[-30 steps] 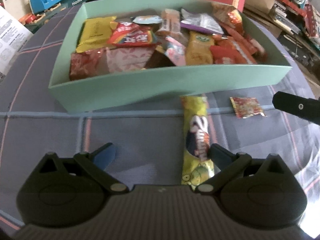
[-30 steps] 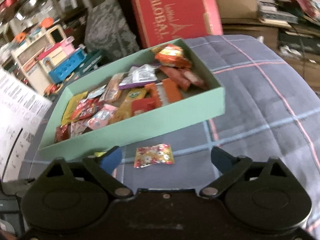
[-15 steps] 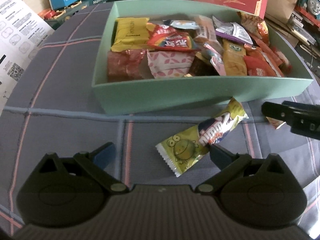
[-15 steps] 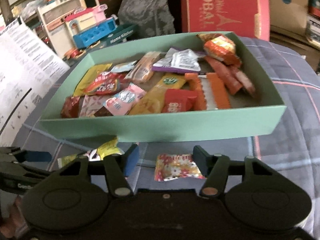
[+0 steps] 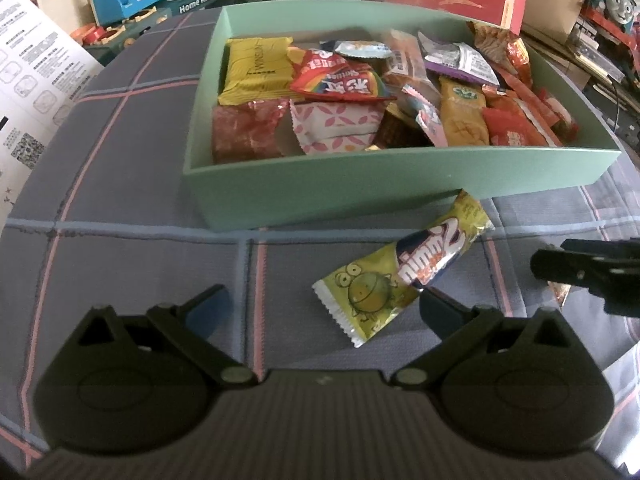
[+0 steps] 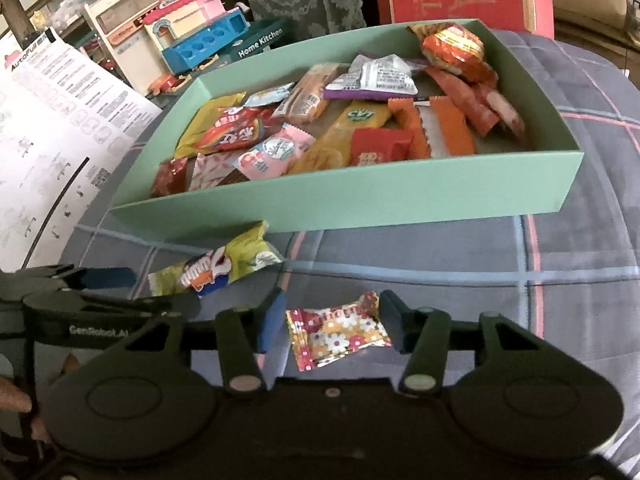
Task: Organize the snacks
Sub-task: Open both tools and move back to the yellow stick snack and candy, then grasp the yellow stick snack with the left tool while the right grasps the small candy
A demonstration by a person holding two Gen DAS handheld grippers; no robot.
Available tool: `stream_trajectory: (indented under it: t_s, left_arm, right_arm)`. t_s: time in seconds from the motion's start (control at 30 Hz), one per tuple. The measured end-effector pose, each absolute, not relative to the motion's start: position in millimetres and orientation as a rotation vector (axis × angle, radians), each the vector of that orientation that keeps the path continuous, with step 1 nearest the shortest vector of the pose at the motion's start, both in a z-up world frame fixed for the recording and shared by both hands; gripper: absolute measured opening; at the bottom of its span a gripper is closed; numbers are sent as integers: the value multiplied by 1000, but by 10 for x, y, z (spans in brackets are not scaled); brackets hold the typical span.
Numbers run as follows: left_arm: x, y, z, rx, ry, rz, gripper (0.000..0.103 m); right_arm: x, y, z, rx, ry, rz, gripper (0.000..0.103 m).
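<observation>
While the right gripper (image 6: 332, 320) closes around a small flower-printed foil candy packet (image 6: 338, 330), the left gripper (image 5: 320, 308) stands spread.
Both point steeply down at the grey plaid cloth (image 6: 460, 256) before the mint-green cardboard box (image 6: 400, 200); whether the pads press the packet is unclear. Behind, a box reads "Home Kitchen" (image 6: 260, 43).

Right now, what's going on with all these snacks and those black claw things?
A person holding two black grippers is tidying loose snacks into a mint-green cardboard box already full of packets. The right gripper has just been closing around a small flower-patterned candy wrapper on the checked cloth; whether it is pinched yet is unclear. The left gripper is open beside a long yellow-green snack bar lying before the box.
</observation>
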State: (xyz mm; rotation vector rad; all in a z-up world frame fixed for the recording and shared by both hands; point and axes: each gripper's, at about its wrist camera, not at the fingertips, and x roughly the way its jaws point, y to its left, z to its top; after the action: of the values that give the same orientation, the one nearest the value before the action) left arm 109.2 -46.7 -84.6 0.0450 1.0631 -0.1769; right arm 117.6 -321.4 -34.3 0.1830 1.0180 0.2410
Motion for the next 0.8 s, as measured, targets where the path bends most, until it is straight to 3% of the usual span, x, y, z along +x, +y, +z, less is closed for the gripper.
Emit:
stream_trajectory:
  t_s: [0.2, 0.4, 0.57, 0.8]
  left_arm:
    - [1076, -402, -843, 40, 1062, -168, 103]
    - [1038, -380, -783, 24, 1039, -190, 103]
    - [1033, -452, -716, 42, 1008, -210, 103]
    - [1034, -392, -712, 37, 1009, -192, 103]
  right_arm:
    - [1062, -3214, -266, 152, 1026, 242, 52]
    - [864, -3375, -216, 298, 1029, 172, 52]
    - [891, -3388, -345, 401, 1105, 171, 37]
    - [1074, -3182, -337, 340, 1049, 77, 36]
